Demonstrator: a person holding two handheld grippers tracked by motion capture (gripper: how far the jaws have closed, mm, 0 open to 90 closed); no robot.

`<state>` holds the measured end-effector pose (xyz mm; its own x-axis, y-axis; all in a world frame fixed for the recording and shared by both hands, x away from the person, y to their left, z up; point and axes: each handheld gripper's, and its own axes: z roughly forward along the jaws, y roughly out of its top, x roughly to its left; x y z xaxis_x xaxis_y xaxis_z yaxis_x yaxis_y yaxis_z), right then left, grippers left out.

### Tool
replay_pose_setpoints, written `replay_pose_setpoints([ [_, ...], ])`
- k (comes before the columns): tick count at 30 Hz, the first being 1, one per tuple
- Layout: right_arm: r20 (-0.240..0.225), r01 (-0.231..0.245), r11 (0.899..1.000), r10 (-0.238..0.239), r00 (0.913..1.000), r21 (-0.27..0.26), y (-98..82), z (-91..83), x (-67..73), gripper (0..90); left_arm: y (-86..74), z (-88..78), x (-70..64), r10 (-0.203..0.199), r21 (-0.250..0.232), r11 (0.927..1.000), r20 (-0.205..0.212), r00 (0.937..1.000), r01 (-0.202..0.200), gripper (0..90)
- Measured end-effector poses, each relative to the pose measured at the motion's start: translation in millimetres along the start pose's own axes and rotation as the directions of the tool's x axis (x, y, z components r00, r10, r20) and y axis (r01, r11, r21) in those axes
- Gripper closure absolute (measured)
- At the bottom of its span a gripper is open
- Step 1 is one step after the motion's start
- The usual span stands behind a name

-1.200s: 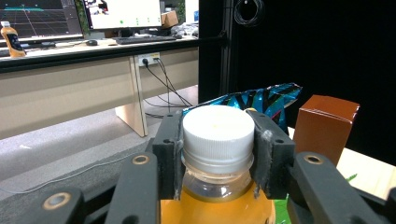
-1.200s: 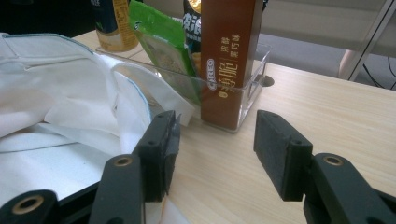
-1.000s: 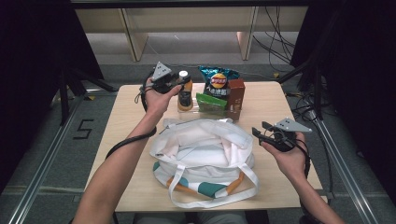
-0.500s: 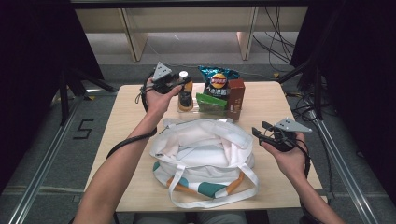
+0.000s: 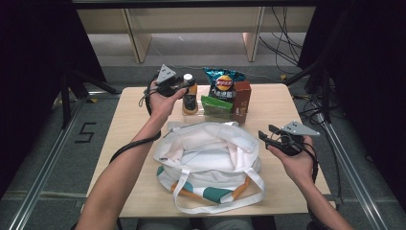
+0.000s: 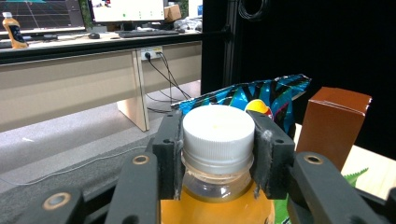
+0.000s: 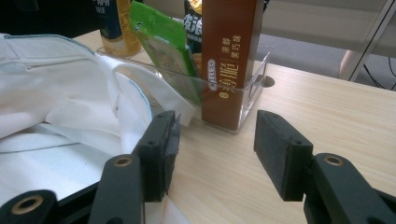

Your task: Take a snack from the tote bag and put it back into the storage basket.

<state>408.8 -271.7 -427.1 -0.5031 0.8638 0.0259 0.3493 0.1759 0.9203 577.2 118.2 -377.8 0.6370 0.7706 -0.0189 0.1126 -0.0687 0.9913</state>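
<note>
Your left gripper (image 6: 217, 154) pinches the white cap of the orange drink bottle (image 5: 190, 98), standing upright at the clear tray's (image 7: 254, 70) left end. Your right gripper (image 7: 215, 154) hangs spread beside the white tote bag (image 5: 206, 153). Full, it is probably heavy and its plastic slick; a hold under the cap's ridge seems safest.

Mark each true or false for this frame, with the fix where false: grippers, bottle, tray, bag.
1. The left gripper is closed on the cap of the orange drink bottle. True.
2. The right gripper holds the brown box. False: its jaws stand open with nothing between them, short of the box.
3. The brown box stands in the clear tray. True.
4. The white bag lies at the far edge of the table, behind the snacks. False: it lies on the near side, in front of the tray.
5. The green packet lies flat on the table. False: it stands in the tray.
</note>
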Motion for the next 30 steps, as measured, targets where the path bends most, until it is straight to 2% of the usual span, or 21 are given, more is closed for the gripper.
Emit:
replay_pose_setpoints([
  [3,-0.004,0.016,1.0,-0.016,0.9999,0.003,0.5,0.2,-1.4,49.2,-1.8,0.4,-0.4,0.002,0.009,1.0,0.001,1.0,-0.002,58.5],
  [7,-0.005,0.013,1.0,-0.013,0.9999,0.001,0.3,0.8,-1.2,49.2,-3.5,1.0,0.5,-0.004,0.013,0.9999,0.004,1.0,0.004,58.4],
  [8,-0.004,0.0,1.0,0.0,1.0,0.005,0.4,0.2,0.2,49.2,-3.6,1.0,0.6,-0.003,0.014,0.9999,0.004,1.0,0.003,58.5],
  [9,-0.006,0.013,1.0,-0.013,0.9999,0.002,0.5,0.6,-0.7,49.2,-3.6,0.9,0.6,-0.002,0.014,0.9999,0.005,1.0,0.002,58.4],
  [11,-0.013,0.008,1.0,-0.008,0.9999,0.004,0.4,0.8,-0.6,49.2,-3.7,0.8,0.8,-0.003,0.015,0.9999,0.006,1.0,0.002,58.4],
  [12,-0.003,0.023,1.0,-0.023,0.9997,-0.001,0.0,1.0,-1.5,49.1,-3.8,0.7,1.0,-0.004,0.016,0.9999,0.005,1.0,0.004,58.4],
  [15,-0.014,0.012,1.0,-0.012,0.9998,0.002,0.0,1.4,-0.8,49.2,-4.1,0.7,1.2,-0.004,0.019,0.9998,0.003,1.0,0.004,58.4],
  [16,-0.004,0.027,1.0,-0.027,0.9996,-0.003,0.1,1.0,-1.6,49.2,-4.4,0.8,1.1,-0.004,0.019,0.9998,0.003,1.0,0.004,58.4],
  [30,-0.007,0.023,1.0,-0.023,0.9997,0.001,-0.1,1.4,-1.4,49.2,-8.7,1.7,1.7,-0.009,0.037,0.9993,0.0,1.0,0.009,58.4],
])
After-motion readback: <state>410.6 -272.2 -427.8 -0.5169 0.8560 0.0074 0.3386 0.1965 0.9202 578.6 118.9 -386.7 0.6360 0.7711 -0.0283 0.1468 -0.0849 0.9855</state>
